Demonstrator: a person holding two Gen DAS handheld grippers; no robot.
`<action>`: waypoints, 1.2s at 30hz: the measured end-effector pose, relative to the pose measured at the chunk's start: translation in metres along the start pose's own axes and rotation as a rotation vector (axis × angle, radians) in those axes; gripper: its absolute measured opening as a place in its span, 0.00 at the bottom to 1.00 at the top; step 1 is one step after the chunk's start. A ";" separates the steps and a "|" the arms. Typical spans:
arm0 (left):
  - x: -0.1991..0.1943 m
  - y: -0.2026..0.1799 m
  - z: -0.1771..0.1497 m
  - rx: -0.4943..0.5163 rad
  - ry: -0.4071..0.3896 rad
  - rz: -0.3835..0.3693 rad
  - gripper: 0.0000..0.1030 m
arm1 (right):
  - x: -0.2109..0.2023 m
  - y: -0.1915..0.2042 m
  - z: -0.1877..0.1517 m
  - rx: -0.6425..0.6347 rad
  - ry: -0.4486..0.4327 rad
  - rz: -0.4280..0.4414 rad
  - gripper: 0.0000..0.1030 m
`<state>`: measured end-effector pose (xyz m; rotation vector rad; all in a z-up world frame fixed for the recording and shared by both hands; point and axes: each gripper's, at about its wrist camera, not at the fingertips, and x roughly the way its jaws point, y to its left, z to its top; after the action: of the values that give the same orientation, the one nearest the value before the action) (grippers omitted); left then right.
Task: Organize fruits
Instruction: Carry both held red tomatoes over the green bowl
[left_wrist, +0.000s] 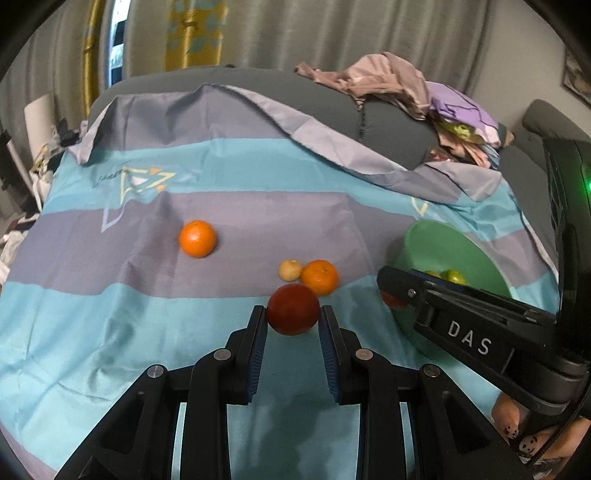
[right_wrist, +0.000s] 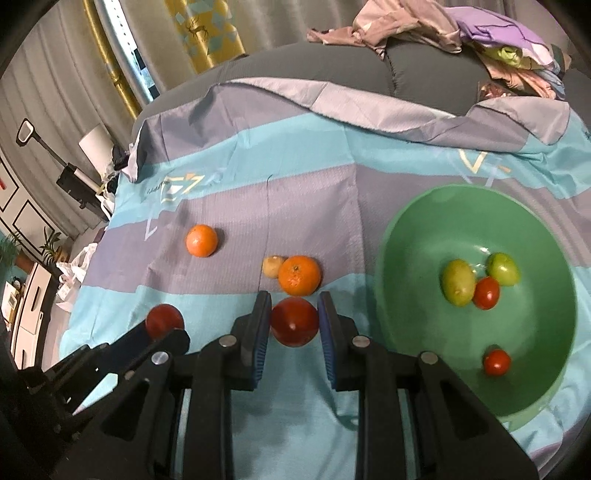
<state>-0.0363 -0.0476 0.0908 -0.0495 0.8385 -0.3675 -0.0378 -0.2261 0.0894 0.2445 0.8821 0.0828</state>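
My left gripper (left_wrist: 293, 314) is shut on a dark red fruit (left_wrist: 293, 309) just above the striped bedspread. My right gripper (right_wrist: 294, 320) is shut on another dark red fruit (right_wrist: 294, 321) beside a green bowl (right_wrist: 406, 229). The bowl holds two green fruits (right_wrist: 458, 282) and two small red ones (right_wrist: 496, 362). Two oranges (left_wrist: 197, 238) (left_wrist: 320, 277) and a small pale fruit (left_wrist: 290, 269) lie on the spread beyond the left gripper. The left gripper and its red fruit (right_wrist: 164, 320) show at lower left in the right wrist view; the right gripper (left_wrist: 393, 295) shows at right in the left wrist view.
The fruits lie on a blue and grey striped bedspread (left_wrist: 110, 314) over a bed. A pile of clothes (left_wrist: 406, 85) sits at the far right of the bed. Curtains (left_wrist: 295, 33) hang behind. A hand (left_wrist: 517, 432) holds the right gripper.
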 end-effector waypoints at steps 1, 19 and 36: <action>-0.001 -0.004 0.001 0.006 -0.002 -0.005 0.28 | -0.003 -0.001 0.001 0.003 -0.006 0.002 0.26; 0.006 -0.071 0.015 0.106 -0.038 -0.088 0.28 | -0.054 -0.065 0.015 0.110 -0.130 -0.046 0.26; 0.042 -0.144 0.023 0.186 0.023 -0.182 0.28 | -0.080 -0.136 0.013 0.217 -0.169 -0.156 0.26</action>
<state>-0.0367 -0.1988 0.1033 0.0522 0.8220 -0.6165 -0.0829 -0.3738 0.1242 0.3788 0.7385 -0.1776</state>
